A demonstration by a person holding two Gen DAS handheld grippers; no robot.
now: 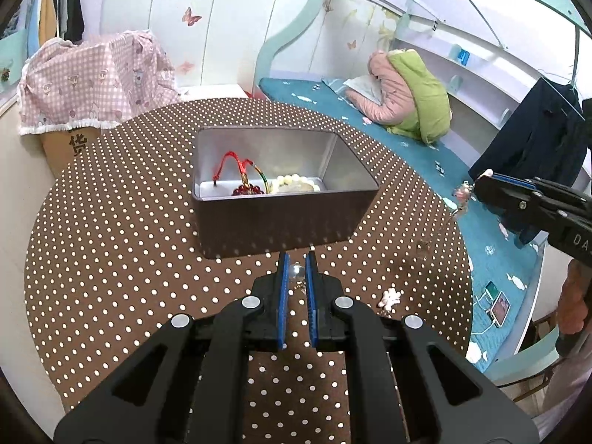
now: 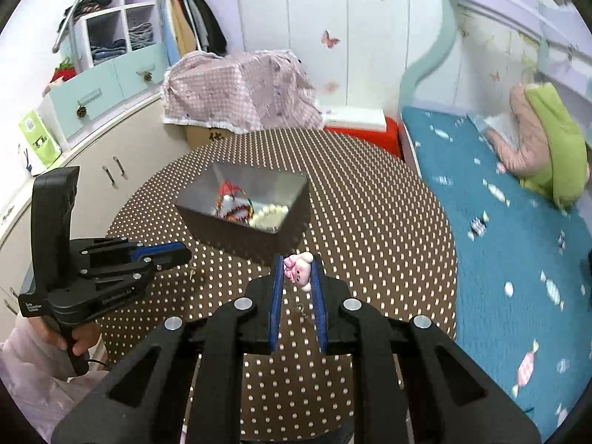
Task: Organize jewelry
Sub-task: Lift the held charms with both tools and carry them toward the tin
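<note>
Jewelry already sits in the metal box [image 1: 281,170] on the polka-dot table [image 1: 129,222]: a red cord piece [image 1: 236,164], a dark red beaded piece [image 1: 248,189] and a string of pale beads [image 1: 296,184], all gathered toward the box's near wall.

The left wrist view shows the left gripper [image 1: 296,270] low over the table just in front of the box, its blue pads drawn nearly together on a small silvery pearl-like bead [image 1: 297,272], with a bit of gold chain [image 1: 300,288] showing under it. The same view catches a white flower-shaped piece [image 1: 390,297] lying loose on the cloth to the right of the gripper, which the other camera does not show. At the right edge the right gripper [image 1: 477,185] appears from the side, lifted above the table edge, with a pink charm [image 1: 460,193] at its tip and a thin chain [image 1: 444,222] hanging down from it.

The right wrist view gives the close look at that grasp: the right gripper [image 2: 298,270] has its pads clamped on the pink charm [image 2: 298,270], a little pale-pink figure with dark dots, and part of the chain [image 2: 300,307] dangles between the fingers. It also shows the left gripper [image 2: 181,251] from the side, and the person's hand [image 2: 79,340] wrapped around its handle, with a pale pink sleeve [image 2: 29,388] below
</note>
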